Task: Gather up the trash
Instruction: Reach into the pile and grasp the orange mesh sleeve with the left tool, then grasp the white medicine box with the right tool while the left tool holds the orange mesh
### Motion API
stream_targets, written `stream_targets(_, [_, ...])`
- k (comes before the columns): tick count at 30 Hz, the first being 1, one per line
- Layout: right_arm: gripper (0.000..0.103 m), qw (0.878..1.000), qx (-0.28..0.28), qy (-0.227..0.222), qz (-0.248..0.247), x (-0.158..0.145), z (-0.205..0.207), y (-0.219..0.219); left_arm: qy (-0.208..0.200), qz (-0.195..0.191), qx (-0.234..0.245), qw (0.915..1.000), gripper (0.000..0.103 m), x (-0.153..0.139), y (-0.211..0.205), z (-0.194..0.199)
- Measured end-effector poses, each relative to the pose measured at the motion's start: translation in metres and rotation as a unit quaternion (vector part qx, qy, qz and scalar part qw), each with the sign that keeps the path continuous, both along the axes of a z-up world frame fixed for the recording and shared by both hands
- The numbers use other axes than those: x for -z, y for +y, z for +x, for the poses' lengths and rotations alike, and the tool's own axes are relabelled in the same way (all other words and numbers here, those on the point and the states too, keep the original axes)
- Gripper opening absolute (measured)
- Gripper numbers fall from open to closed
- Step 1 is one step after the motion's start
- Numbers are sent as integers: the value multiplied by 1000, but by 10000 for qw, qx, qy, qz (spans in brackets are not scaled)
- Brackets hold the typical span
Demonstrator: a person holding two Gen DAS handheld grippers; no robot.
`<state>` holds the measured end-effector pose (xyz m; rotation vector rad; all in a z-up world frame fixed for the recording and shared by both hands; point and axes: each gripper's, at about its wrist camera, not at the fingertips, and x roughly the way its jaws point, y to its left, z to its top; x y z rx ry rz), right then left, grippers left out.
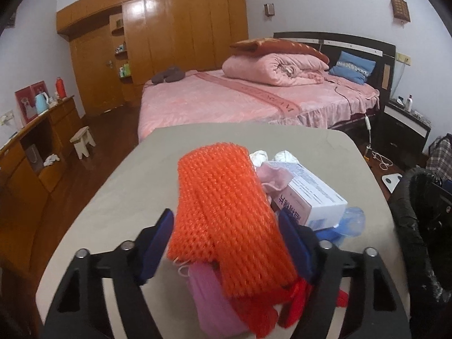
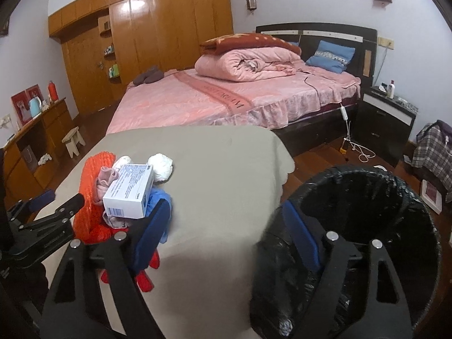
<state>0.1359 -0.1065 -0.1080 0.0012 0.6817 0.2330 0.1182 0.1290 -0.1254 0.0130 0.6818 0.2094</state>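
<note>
A heap of trash lies on the beige-clothed table (image 2: 220, 155). It holds an orange foam net (image 1: 226, 212), a white box (image 1: 310, 195), pink wads (image 1: 271, 178), white crumpled tissue (image 2: 162, 166), a blue plastic piece (image 1: 347, 220) and red scraps (image 1: 296, 302). My left gripper (image 1: 226, 226) straddles the orange net; its blue pads sit at the net's two edges and no squeeze shows. My right gripper (image 2: 226, 209) stands open over the table's right edge. Its right finger hangs above the black-lined trash bin (image 2: 367, 212), and nothing is between its fingers.
The bin stands on the floor against the table's right side. Beyond the table are a pink bed (image 2: 226, 96), a black nightstand (image 2: 384, 118) with cables on the floor, a wooden wardrobe (image 1: 175, 34), a side cabinet (image 1: 42, 141) and a small stool (image 1: 83, 139).
</note>
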Motion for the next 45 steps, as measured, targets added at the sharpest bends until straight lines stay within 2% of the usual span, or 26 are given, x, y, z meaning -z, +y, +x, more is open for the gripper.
stream_targets(4, [79,9999,-101,-11,-5,2,7,12,101,-125,206,9997,49,6,-1,9])
stream_targets(5, [79,9999,-116,-7,0,3,8,13,149,-152,286,9994,37,9,-2,10])
stream_targets(6, [79,9999,-138,2,14,3,10,16,183,-184,341,9991,31,12,-3,11])
stream_targets(12, [79,9995,-317,11,39,5,16,33,20,-178,337,9993,21,11,-3,6])
stream_targets(20, [79,9975,-663,80,218,7,23,62,-288,-389,93,9988,21,-13,23,-12])
stream_targets(26, [79,9949,-946,208,284,11,28,92,-237,-378,6,9990,21,-12,34,-13])
stream_targets(32, [79,9935,-1037,404,219,28,38,115,-208,-383,-90,9990,21,-7,45,-15])
stream_targets(37, [68,9918,-1137,565,118,40,45,126,-198,-401,-117,9989,21,-7,50,-15])
stream_targets(39, [56,9894,-1271,684,143,45,46,128,-197,-413,-114,9989,21,-7,49,-15])
stream_targets(45, [54,9891,-1347,566,191,38,40,122,-242,-399,-81,9989,21,-11,45,-19])
